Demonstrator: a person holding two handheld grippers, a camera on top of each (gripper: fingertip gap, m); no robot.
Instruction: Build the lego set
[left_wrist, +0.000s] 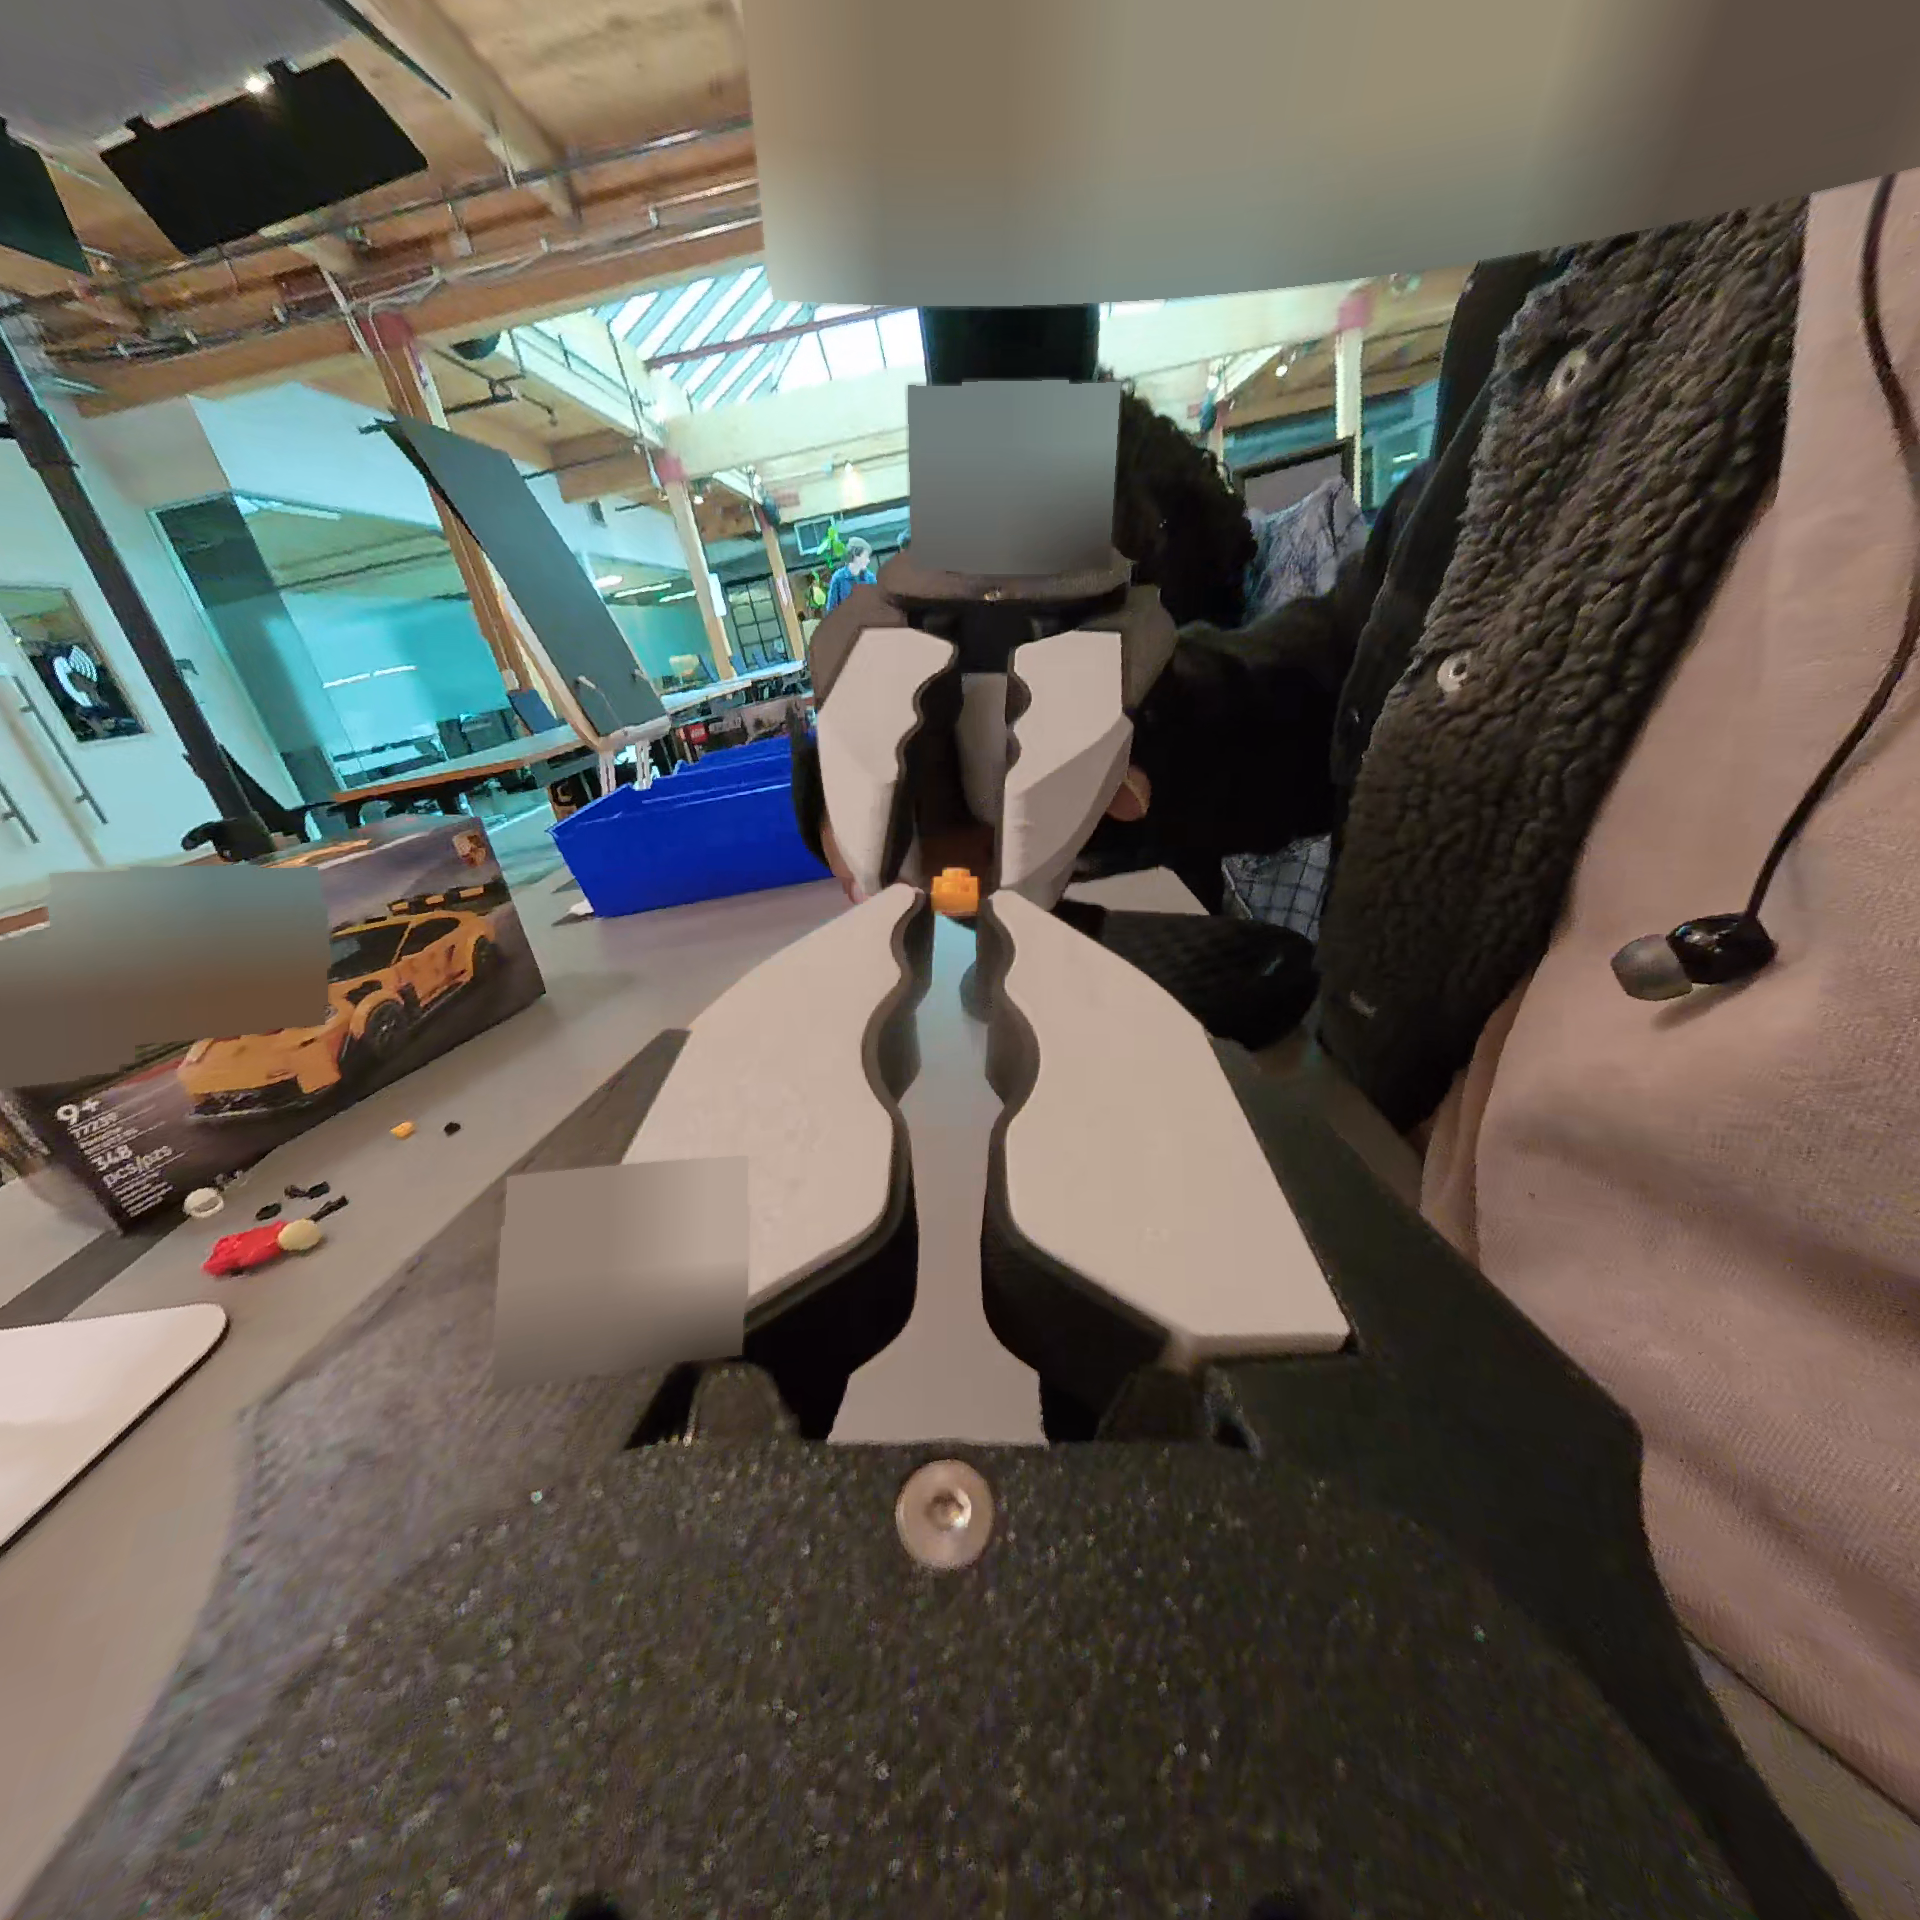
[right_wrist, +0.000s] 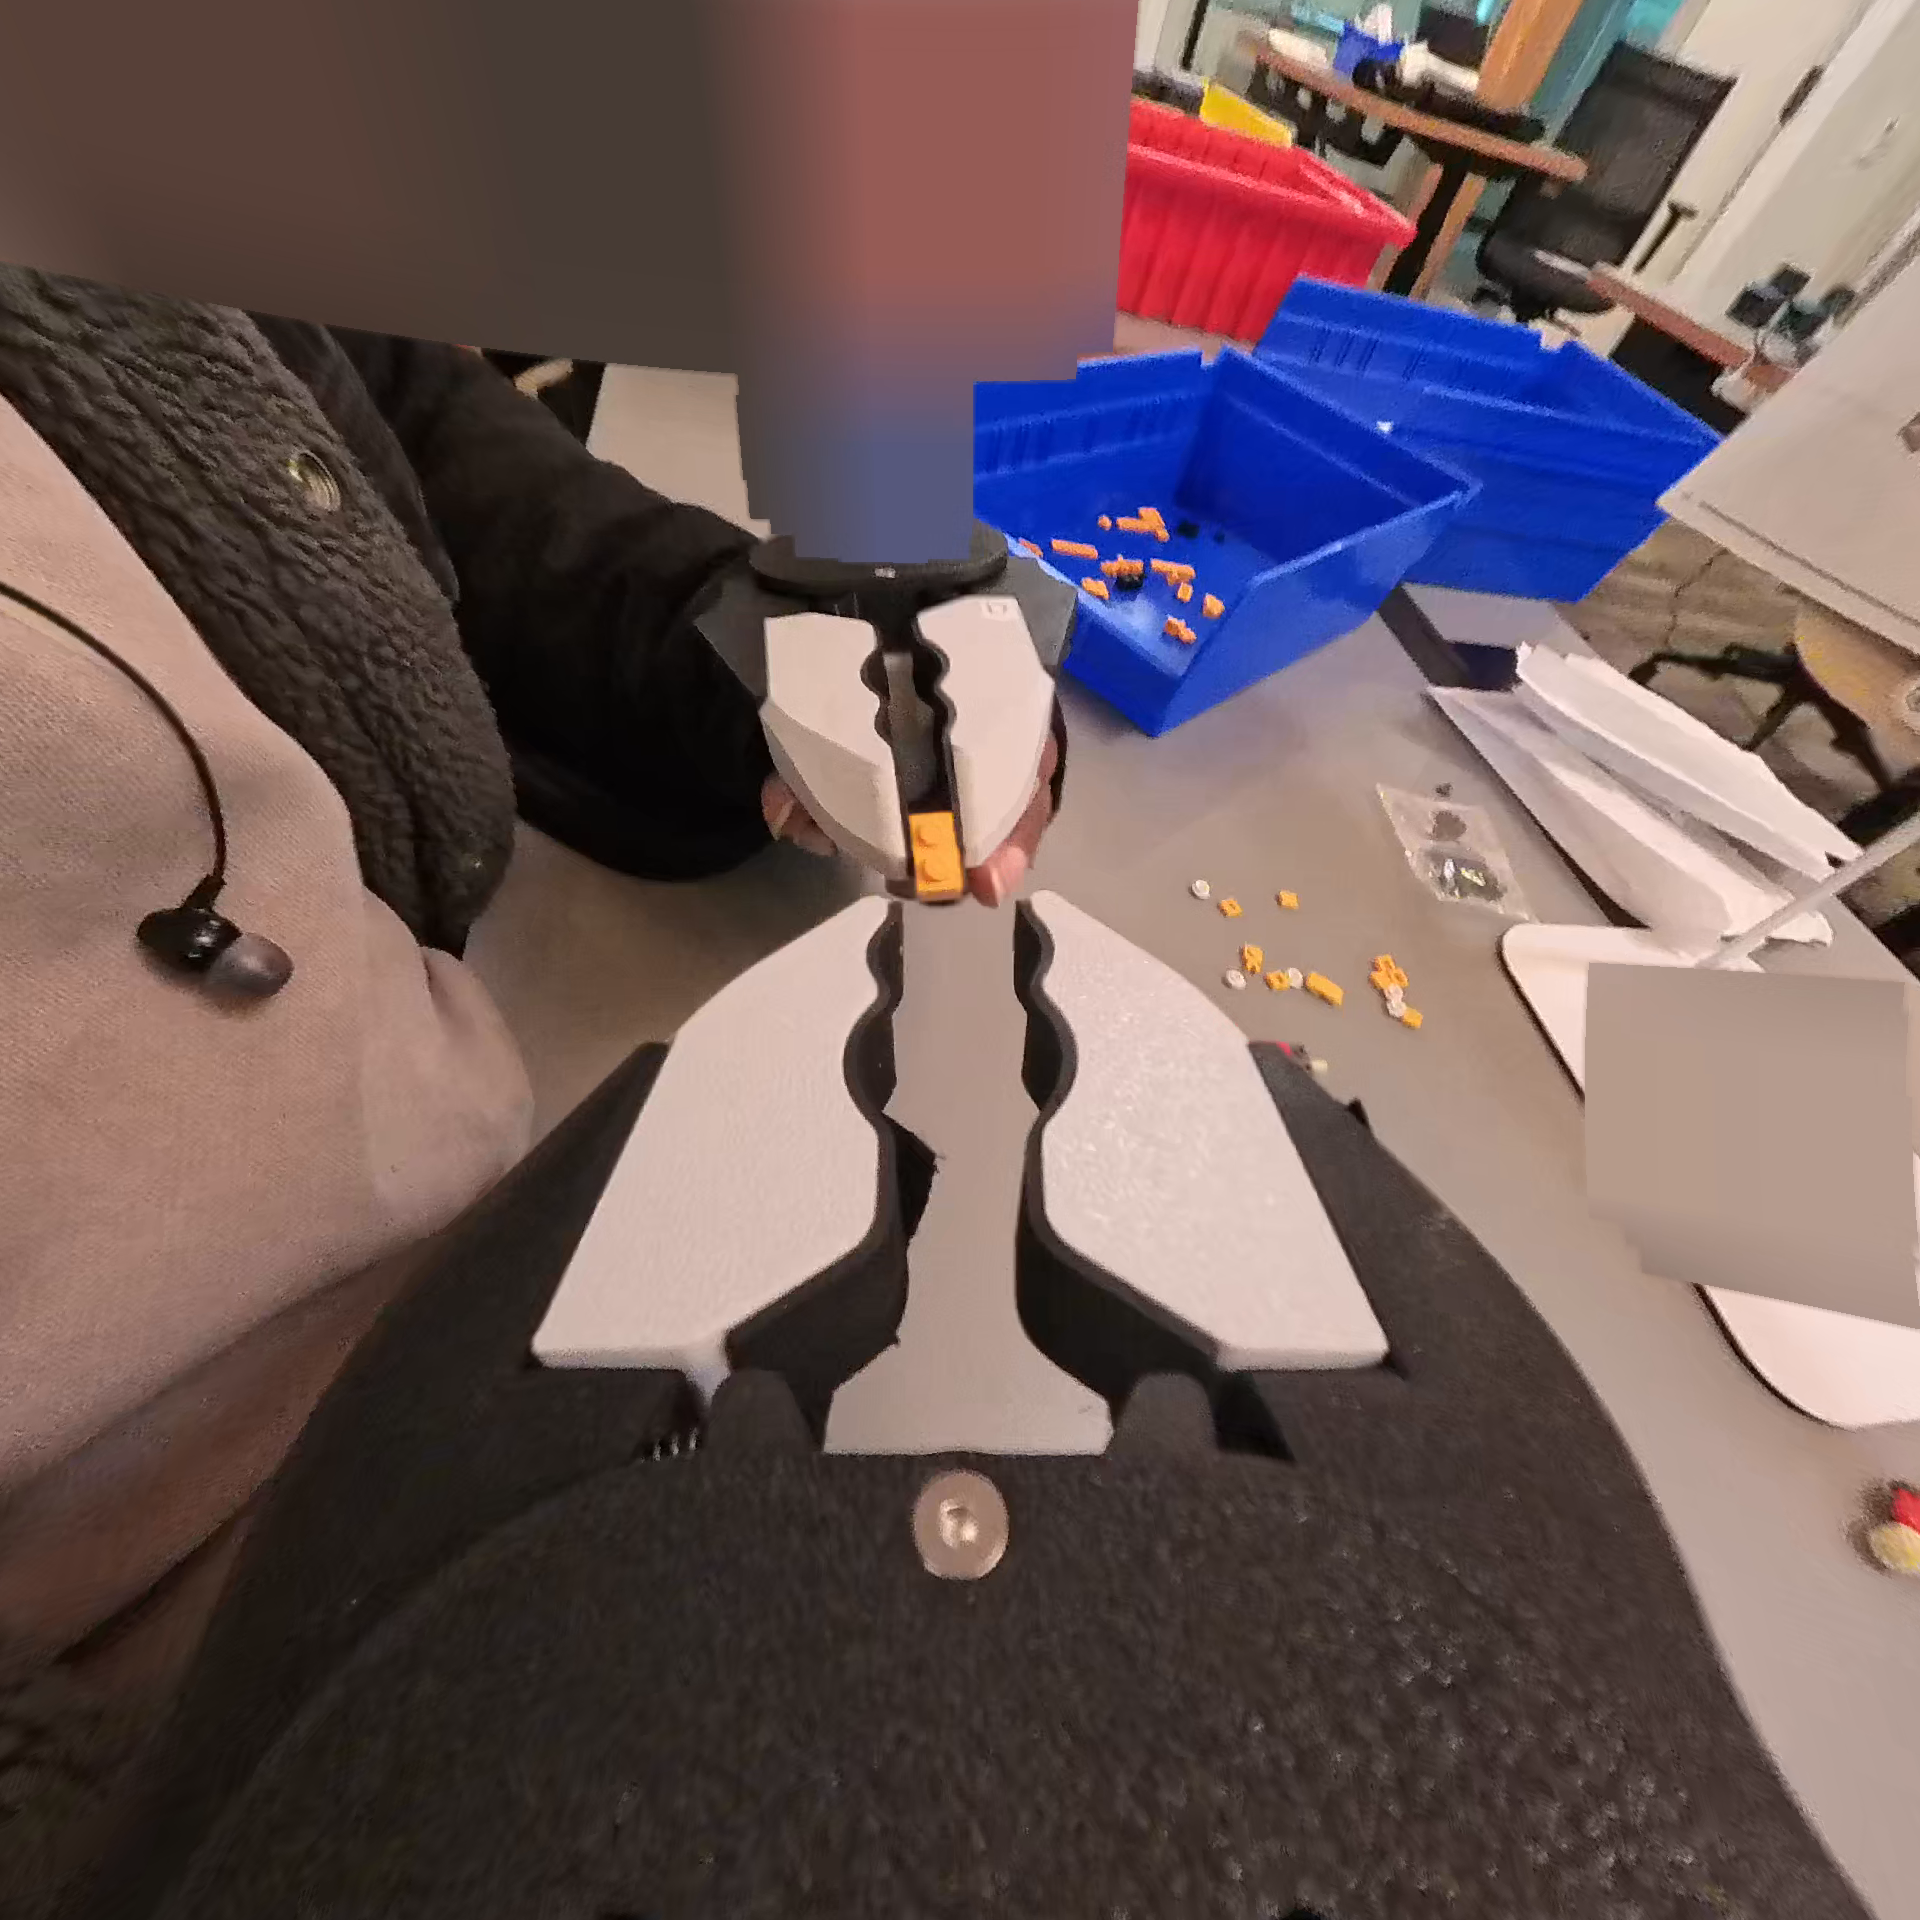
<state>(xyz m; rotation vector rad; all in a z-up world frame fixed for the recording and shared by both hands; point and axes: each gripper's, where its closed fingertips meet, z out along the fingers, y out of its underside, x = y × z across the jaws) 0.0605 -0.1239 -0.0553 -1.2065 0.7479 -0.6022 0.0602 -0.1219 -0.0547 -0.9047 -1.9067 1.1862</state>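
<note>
Orange Lego brick (right_wrist: 932, 854), a small two-stud plate, is pinched at the very tips of my left hand-held gripper (left_wrist: 948, 902), held up above the counter (right_wrist: 1195, 810) in front of my chest. The fingers are closed tight on it from both sides, studs facing my other tool.

My right hand-held gripper (right_wrist: 958, 906) points straight at the left one, tip to tip. Its fingers stand apart with nothing between them, and the brick sits just beyond their ends; I cannot tell whether they touch it.

Behind the left tool, a blue bin (right_wrist: 1299, 623) rests tilted on the counter, with a scatter of orange pieces (right_wrist: 1143, 561) and a few black ones inside. A second blue bin stands behind it, and a red bin (right_wrist: 1226, 239) farther back. More loose orange and pale bits (right_wrist: 1320, 982) lie on the counter near the right tool, beside a small clear bag (right_wrist: 1455, 852) and a stack of white paper (right_wrist: 1662, 769).

On my left side, the set's box (left_wrist: 416, 966) with a yellow car pictured on it stands on the counter, with small black parts and a red piece (left_wrist: 239, 1252) lying just in front of it.
</note>
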